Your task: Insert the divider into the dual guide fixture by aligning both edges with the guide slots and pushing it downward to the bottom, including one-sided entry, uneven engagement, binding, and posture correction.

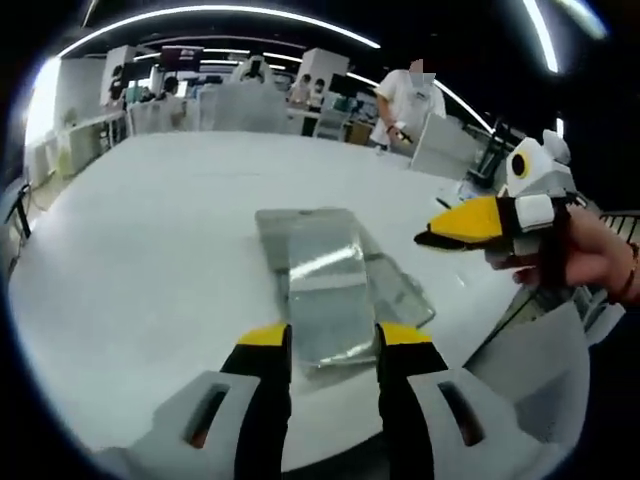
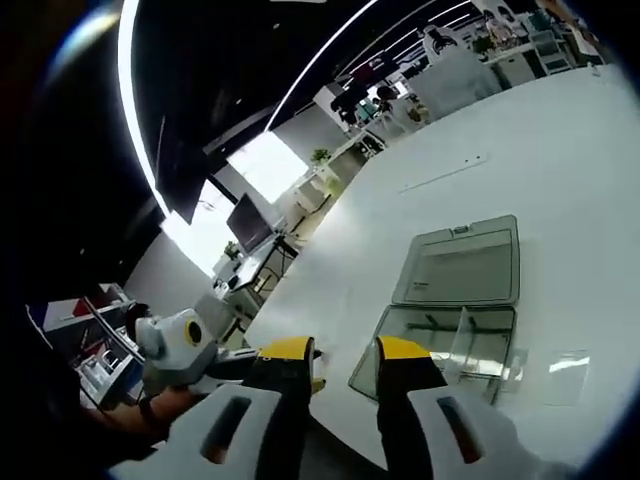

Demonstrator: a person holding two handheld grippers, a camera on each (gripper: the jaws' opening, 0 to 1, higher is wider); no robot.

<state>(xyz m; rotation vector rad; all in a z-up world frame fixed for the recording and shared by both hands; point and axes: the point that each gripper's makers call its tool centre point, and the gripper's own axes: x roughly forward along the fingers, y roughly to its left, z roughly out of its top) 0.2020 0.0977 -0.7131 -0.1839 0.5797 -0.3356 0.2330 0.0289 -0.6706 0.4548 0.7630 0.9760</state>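
Note:
My left gripper (image 1: pixel 335 335) holds a clear flat divider (image 1: pixel 330 290) by its two side edges, the panel standing between the yellow-tipped jaws. Beyond it on the white table (image 1: pixel 150 250) lies the clear guide fixture box (image 1: pixel 405 295) with its lid folded open. My right gripper (image 1: pixel 440 235) hovers to the right of the box, apart from it. In the right gripper view, my right gripper (image 2: pixel 345 350) is open and empty, short of the box (image 2: pixel 425 350) and its lid (image 2: pixel 465 265). A clear panel (image 2: pixel 465 335) stands upright inside the box.
A loose clear sheet (image 2: pixel 565 365) lies on the table beside the box. The box sits near the table's near edge (image 2: pixel 330 420). The left gripper's body (image 2: pixel 175 345) is off that edge. A hand (image 1: pixel 590 250) holds the right gripper. People (image 1: pixel 410 100) stand at far desks.

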